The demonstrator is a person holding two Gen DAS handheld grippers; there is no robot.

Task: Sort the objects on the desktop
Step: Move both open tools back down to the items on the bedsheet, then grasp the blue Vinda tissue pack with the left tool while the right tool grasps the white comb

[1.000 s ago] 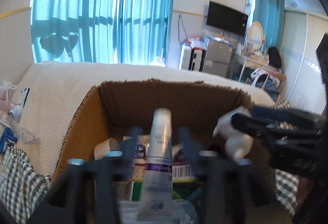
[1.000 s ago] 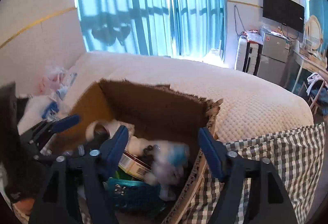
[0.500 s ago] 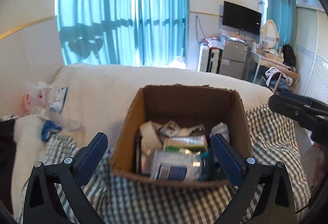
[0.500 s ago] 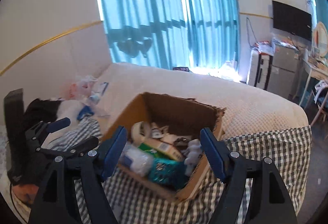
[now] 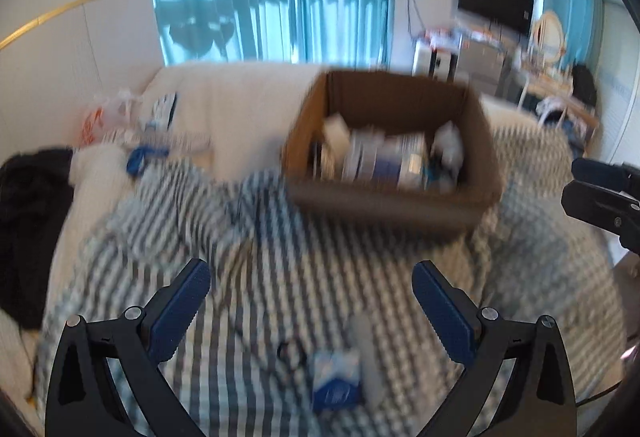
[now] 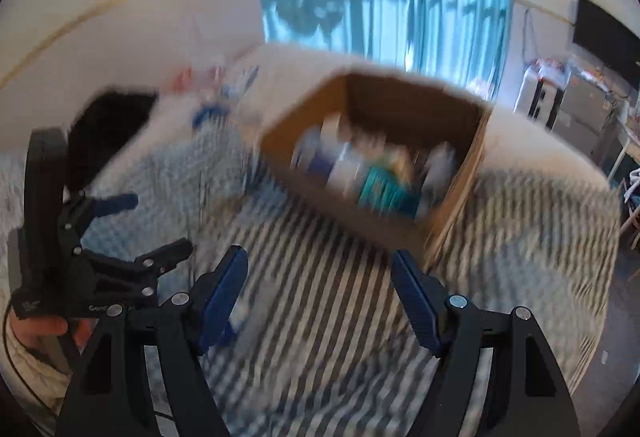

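Note:
A brown cardboard box [image 5: 394, 197] [image 6: 372, 225] holding several toiletries and packets stands on a grey checked cloth [image 5: 280, 269]. My left gripper [image 5: 312, 301] is open and empty, well in front of the box. Just below it on the cloth lie a small blue-and-white packet [image 5: 336, 383], a pale tube [image 5: 366, 349] and a dark ring-shaped thing [image 5: 294, 355], all blurred. My right gripper [image 6: 320, 293] is open and empty, also short of the box. The left gripper shows in the right wrist view [image 6: 116, 233].
A black garment [image 5: 28, 225], a plastic bag [image 5: 104, 113] and blue scraps [image 5: 146, 155] lie on the white bedspread at the left. Curtains, a TV and furniture stand behind. The views are motion-blurred.
Both grippers have pulled back and away from the box. The left one let go of the white tube it held over the box a second ago. Loose items have come into view.

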